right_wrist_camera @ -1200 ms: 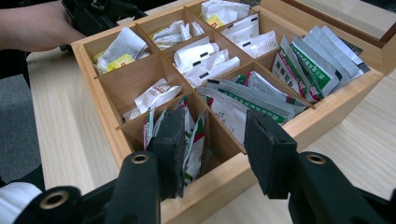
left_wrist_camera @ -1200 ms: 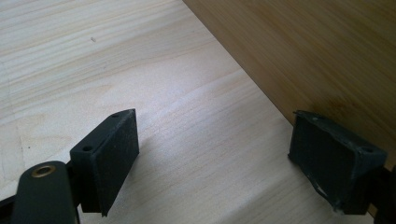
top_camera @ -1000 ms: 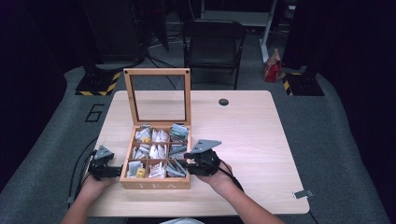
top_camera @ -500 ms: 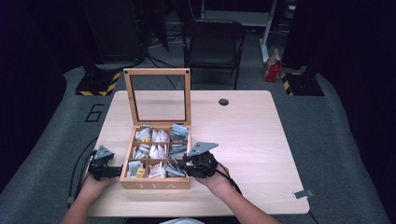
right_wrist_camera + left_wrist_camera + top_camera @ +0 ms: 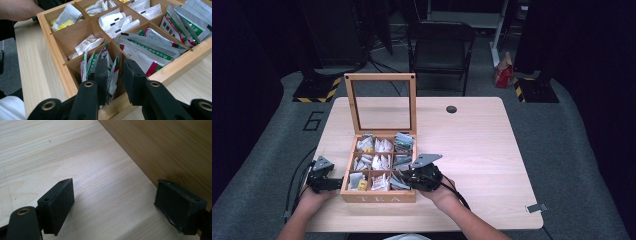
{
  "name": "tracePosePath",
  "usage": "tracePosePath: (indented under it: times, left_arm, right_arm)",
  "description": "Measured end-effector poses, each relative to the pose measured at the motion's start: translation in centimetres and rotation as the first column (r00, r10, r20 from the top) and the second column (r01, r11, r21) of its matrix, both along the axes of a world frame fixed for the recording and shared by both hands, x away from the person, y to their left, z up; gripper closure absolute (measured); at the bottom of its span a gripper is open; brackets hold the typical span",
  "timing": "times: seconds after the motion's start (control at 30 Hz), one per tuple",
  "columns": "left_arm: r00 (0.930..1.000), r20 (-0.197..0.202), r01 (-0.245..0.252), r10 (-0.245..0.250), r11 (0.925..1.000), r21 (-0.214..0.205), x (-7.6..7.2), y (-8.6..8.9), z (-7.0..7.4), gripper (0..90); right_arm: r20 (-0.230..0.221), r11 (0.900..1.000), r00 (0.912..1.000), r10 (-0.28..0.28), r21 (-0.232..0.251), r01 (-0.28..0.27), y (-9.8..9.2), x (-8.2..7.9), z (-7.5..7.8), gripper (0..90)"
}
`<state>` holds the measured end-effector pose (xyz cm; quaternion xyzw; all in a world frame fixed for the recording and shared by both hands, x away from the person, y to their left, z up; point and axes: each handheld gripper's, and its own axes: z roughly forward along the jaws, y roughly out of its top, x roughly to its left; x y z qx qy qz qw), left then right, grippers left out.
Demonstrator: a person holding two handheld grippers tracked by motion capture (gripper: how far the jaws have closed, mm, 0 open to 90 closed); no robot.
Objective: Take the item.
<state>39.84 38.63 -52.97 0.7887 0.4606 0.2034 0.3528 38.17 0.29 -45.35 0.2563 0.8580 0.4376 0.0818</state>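
Note:
A wooden tea box [image 5: 379, 196] stands open on the table, its glass-paned lid [image 5: 380, 76] upright, with packets in several compartments. My right gripper [image 5: 400, 180] reaches into the front right compartment from the right. In the right gripper view its jaws [image 5: 115, 65] have just been closing around an upright white, green and red tea packet [image 5: 113, 75]; a narrow gap still shows beside the packet. My left gripper [image 5: 335, 183] rests on the table against the box's left side. In the left gripper view it stands open [image 5: 115, 187] with bare wood between the jaws, one jaw close to the box wall [image 5: 162, 150].
The light wood table [image 5: 482, 150] has a small dark round hole [image 5: 451, 109] at the back. A folding chair [image 5: 439, 50] stands behind the table. A small clip [image 5: 533, 207] lies near the front right corner. The person's other hand [image 5: 17, 10] is beyond the box.
The right gripper has shifted a little left, deeper into the front right compartment, and its jaws stand narrower. The left gripper has stayed put.

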Motion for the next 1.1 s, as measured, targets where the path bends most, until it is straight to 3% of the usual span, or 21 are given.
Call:
tracePosePath:
  times: [1.1]
  left_arm:
    - [1.0000,0.000,0.000,0.000,1.0000,0.000,0.0,0.0,0.0,15.4]
  right_arm:
    - [-0.035,0.9985,0.9992,0.016,-0.052,-0.018,1.5,0.5,-1.5,80.3]
